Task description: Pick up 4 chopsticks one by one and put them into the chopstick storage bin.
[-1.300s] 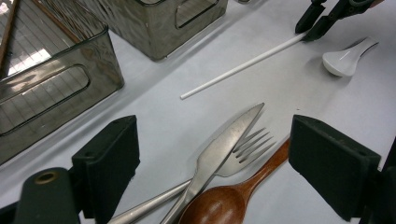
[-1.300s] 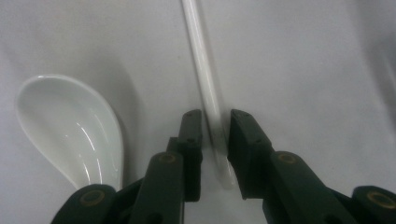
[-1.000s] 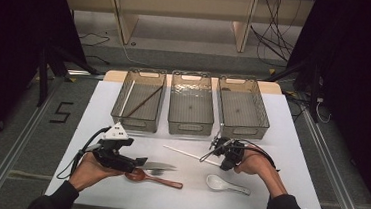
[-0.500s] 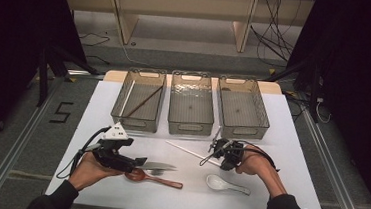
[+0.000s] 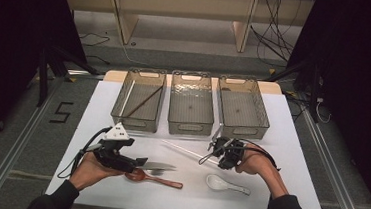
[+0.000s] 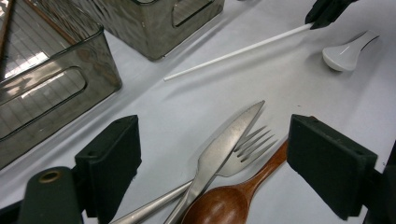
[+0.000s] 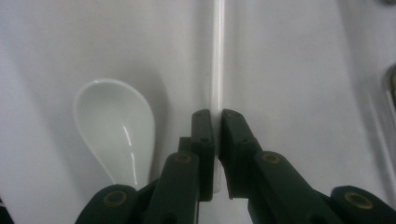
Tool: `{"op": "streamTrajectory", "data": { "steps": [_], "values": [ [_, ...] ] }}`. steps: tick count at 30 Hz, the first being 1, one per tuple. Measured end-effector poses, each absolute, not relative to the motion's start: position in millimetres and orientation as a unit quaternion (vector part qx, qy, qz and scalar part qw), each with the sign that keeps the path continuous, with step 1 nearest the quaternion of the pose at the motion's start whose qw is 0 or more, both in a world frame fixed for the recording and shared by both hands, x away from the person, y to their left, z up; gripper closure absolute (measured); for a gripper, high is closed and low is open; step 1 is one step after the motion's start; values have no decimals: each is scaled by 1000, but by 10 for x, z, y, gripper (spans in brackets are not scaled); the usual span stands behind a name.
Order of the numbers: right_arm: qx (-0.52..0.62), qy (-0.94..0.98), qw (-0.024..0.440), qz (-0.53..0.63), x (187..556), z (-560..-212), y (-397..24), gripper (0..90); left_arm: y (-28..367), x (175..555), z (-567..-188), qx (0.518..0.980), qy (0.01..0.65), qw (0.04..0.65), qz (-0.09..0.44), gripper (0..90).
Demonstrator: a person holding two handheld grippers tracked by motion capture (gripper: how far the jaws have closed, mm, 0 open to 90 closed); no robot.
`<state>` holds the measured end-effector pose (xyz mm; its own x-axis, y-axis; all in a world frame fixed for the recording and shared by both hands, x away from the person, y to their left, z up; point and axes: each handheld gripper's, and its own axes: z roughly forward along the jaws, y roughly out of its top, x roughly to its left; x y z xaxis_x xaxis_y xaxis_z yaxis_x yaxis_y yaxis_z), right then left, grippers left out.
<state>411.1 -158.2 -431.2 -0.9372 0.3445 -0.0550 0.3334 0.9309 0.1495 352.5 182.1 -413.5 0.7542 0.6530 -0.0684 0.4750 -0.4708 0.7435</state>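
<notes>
**Right gripper clamped on white chopstick; left gripper open over cutlery**

In the right gripper view, the near end of the white chopstick (image 7: 217, 70) is hidden between the two jaws, and its far end is cut off at the top edge. The white ceramic spoon (image 7: 116, 128) lies just beside it; its handle is covered by the gripper body. In the left gripper view, the handles of the knife (image 6: 224, 140), the fork (image 6: 247, 151) and the wooden spoon (image 6: 229, 203) are cut off at the bottom edge. In the high view, the tips of the left gripper (image 5: 139, 162) are hard to separate from the cutlery beneath them.

The right gripper (image 5: 211, 147) is closed on the white chopstick, which is seen lying on the table (image 5: 291, 143) in front of the middle bin (image 5: 187, 127). Its jaws have just been closing, with the chopstick between them. The left gripper's jaws are held wide apart, with nothing gripped.

Compared with one second ago, the chopstick has been shifted only slightly; the left hand and the cutlery are unchanged.
</notes>
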Motion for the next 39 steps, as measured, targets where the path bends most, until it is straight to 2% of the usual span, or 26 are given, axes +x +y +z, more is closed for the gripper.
{"op": "streamTrajectory", "data": {
  "steps": [14, 23, 27, 32, 39],
  "values": [
    [142, 984, 47, 93, 3974, -4127, -1425, 848, 1523, 3660, -4118, 882, 281, 357, 122, 175],
    [118, 987, 47, 100, 3881, -4046, -1336, 848, 1190, 3818, -4199, 919, 225, 299, 121, 196],
    [111, 987, 47, 104, 3867, -4026, -1323, 848, 1085, 3875, -4256, 928, 219, 280, 111, 230],
    [111, 987, 46, 110, 3847, -4011, -1323, 847, 1057, 3901, -4281, 933, 210, 265, 123, 292],
    [96, 989, 44, 107, 3821, -4008, -1295, 847, 1066, 3901, -4293, 941, 196, 244, 130, 441]
  ]
}}
